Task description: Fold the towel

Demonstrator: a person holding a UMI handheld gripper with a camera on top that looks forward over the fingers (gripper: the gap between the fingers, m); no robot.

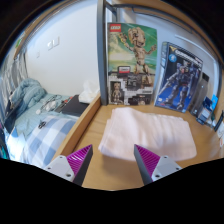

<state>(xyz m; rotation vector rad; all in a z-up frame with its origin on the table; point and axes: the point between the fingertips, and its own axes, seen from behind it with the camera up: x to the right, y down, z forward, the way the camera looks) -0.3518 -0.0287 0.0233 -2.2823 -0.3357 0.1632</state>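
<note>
A white towel [148, 133] lies flat on a light wooden table [108, 170], just ahead of and slightly right of my fingers. My gripper [113, 160] hovers over the table's near part with its purple pads [80, 157] spread wide apart and nothing between them. The right finger [150, 160] sits close to the towel's near edge without holding it.
Two boxed posters lean on the wall beyond the table: a Groot box [131, 63] and a robot model box [182, 76]. A bed [40, 128] with a pale blue checked cover and a dark item [73, 104] stands left of the table.
</note>
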